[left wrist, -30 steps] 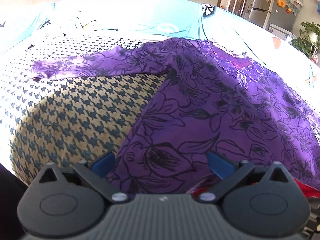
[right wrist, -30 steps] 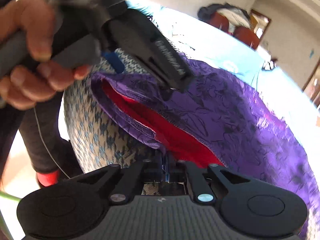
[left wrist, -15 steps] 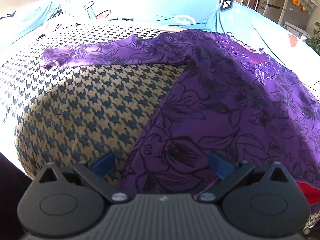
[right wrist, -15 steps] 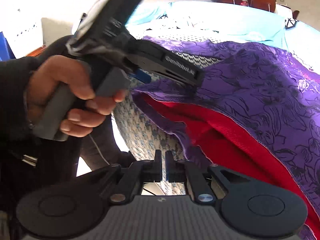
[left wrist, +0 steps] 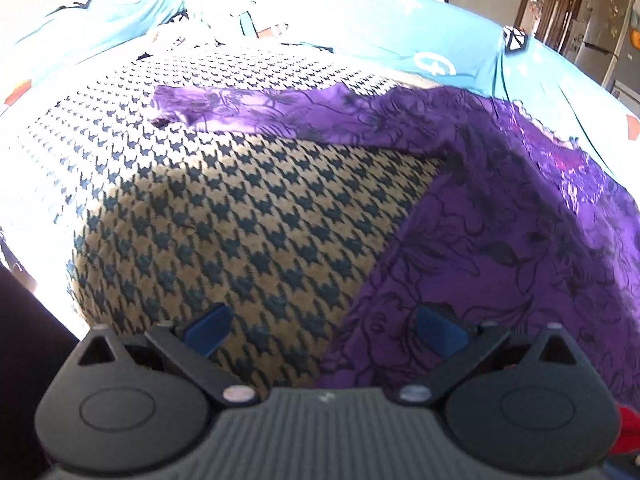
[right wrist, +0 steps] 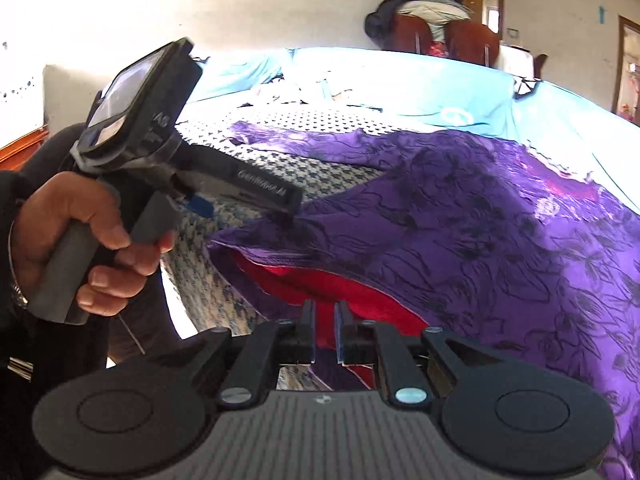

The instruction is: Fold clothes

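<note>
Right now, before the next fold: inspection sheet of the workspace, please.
Surface: houndstooth cover over a teal sheet.
Job's things: purple floral garment spread flat, one sleeve stretched out sideways; red garment showing under its near hem.
Clutter: crumpled cloth at the far edge.
Tongs: left tongs open wide, astride the purple garment's side edge, held by a hand; right tongs opening, a narrow gap, at the hem; no cloth seen pinched.
Cables: thin wire hanging below that hand.
Surroundings: chairs piled with clothes, doorway.
</note>
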Motion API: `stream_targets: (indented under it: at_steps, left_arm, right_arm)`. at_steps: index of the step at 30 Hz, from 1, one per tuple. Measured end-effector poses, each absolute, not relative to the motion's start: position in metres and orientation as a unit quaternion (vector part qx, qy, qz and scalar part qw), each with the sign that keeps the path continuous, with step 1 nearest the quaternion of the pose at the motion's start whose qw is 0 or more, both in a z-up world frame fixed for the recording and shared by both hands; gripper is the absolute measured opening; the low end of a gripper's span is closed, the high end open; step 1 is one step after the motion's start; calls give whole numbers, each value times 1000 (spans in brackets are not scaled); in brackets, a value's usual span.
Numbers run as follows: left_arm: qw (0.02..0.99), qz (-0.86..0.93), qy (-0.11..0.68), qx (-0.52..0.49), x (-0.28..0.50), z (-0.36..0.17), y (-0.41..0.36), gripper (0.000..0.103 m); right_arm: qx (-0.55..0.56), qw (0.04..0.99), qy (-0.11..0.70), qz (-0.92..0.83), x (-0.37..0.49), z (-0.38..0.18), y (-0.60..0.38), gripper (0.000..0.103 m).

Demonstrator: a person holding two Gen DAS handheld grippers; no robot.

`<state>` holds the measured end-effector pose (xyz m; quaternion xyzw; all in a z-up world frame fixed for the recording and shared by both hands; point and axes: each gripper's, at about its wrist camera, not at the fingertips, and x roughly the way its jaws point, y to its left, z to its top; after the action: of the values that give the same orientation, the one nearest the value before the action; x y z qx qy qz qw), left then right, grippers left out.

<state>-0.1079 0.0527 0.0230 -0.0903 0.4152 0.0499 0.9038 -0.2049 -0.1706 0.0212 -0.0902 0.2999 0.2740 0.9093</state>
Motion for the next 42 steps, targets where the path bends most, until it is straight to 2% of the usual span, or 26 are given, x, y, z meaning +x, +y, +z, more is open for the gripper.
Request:
stream_targets:
  at_steps: [10, 15, 19, 26, 31, 34, 37, 39, 42]
  left_arm:
    - [910, 47, 401, -100, -91, 54, 70, 103]
    - [915, 52, 384, -112, -79, 75, 89, 103]
    - [920, 57, 369, -118, -78, 83, 98, 103]
    - [923, 63, 357, -132, -85, 83, 104, 103]
    - [926, 65, 346, -138, -89, 87, 105, 103]
    - [929, 70, 337, -135, -91, 90, 106, 103]
    - [932, 78, 326, -134, -94, 94, 109, 103]
    - [933, 84, 322, -135, -95, 95, 112, 103]
    - [935, 92, 314, -137, -97, 97, 116, 103]
  right_arm:
    - [-73, 910, 291, 287, -180, 29, -133, 12]
    - [-51, 908, 304, 284, -160, 26, -106, 29]
    - [-37, 904, 321, 281, -143, 20, -83, 32]
    - [-15, 899, 363, 246, -117, 6, -56, 45]
    - [-62, 903, 369, 211, -116, -3, -37, 46]
    - [-85, 905, 368, 196, -116, -5, -30, 44]
    - [-74, 907, 371, 185, -115, -5, -33, 35]
    - [-64, 908, 368, 188, -116, -4, -36, 16]
    - [-41, 907, 375, 187, -113, -3, -40, 9]
